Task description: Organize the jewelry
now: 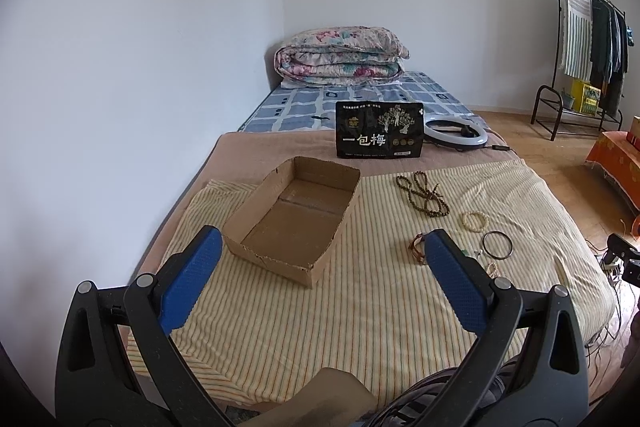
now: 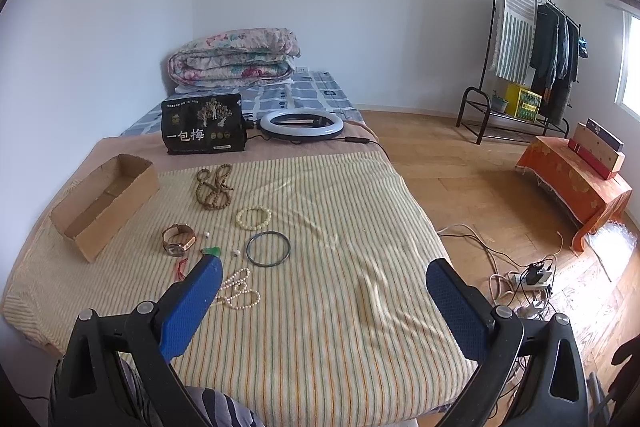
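An empty cardboard box (image 1: 294, 217) (image 2: 102, 205) sits on the striped cloth (image 2: 320, 287). To its right lie a brown bead necklace (image 2: 214, 185) (image 1: 420, 193), a cream bead bracelet (image 2: 253, 219) (image 1: 474, 221), a dark bangle (image 2: 268, 249) (image 1: 497, 245), a wristwatch (image 2: 179, 239), a pearl necklace (image 2: 240, 291) and a green pendant (image 2: 212, 251) on a red cord. My left gripper (image 1: 322, 251) hangs open in front of the box. My right gripper (image 2: 324, 281) is open above bare cloth, its left finger by the pearls.
A black snack bag (image 1: 379, 135) stands behind the box, with a ring light (image 2: 301, 125) beside it. A folded floral quilt (image 1: 340, 57) lies at the bed's far end. On the floor to the right are cables and a power strip (image 2: 532, 281), an orange-covered stool (image 2: 576, 179) and a clothes rack (image 2: 532, 43).
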The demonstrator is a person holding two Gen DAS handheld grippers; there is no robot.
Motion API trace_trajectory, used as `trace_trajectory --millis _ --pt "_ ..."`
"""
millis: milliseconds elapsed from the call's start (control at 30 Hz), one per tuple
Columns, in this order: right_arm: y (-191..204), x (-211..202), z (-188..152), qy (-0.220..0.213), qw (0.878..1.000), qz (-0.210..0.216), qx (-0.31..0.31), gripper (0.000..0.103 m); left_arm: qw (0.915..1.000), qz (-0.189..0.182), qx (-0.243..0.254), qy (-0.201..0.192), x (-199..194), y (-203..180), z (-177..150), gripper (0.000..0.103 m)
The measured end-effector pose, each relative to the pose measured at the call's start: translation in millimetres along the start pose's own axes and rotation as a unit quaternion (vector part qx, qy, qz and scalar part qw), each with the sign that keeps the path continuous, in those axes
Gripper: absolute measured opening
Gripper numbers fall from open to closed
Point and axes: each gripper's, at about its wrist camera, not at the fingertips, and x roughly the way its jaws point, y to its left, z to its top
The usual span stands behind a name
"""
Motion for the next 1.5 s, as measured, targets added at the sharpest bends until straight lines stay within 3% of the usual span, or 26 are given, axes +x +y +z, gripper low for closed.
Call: trace_trajectory --millis 300,500,667,867,1167,1333,1500 --pt "-4.4 18.7 -10.9 0.019 1.000 0.004 -0.004 0.103 0.9994 -0.011 0.014 0.029 34.1 -10.8 -17.6 0.103" --pt "0.6 37.2 -15.9 0.029 0.998 0.049 -0.014 0.103 0.9976 -0.046 0.029 0.041 54.6 -24.4 -25.6 0.102" --pt "8.1 57.4 -13.3 0.051 0.993 0.102 -0.013 0.103 0.9948 -0.074 0.048 0.050 72.3 -44.0 -22.1 0.092" --pt "30.0 76.5 -7.2 0.065 0.988 0.122 -0.066 0.103 0.9892 -0.109 0.057 0.080 106.9 -69.2 -19.3 0.078" --pt "55.8 135.1 -20.0 0.143 0.968 0.174 -0.110 0.099 0.9789 -0.128 0.066 0.145 177.4 -99.6 -26.5 0.054" --pt "60.2 163.3 -27.2 0.176 0.959 0.184 -0.120 0.098 0.9721 -0.137 0.061 0.181 217.8 -106.1 -31.7 0.045" --pt "68.8 178.4 -32.8 0.194 0.950 0.199 -0.142 0.098 0.9647 -0.136 0.057 0.218 258.7 -109.8 -36.9 0.044"
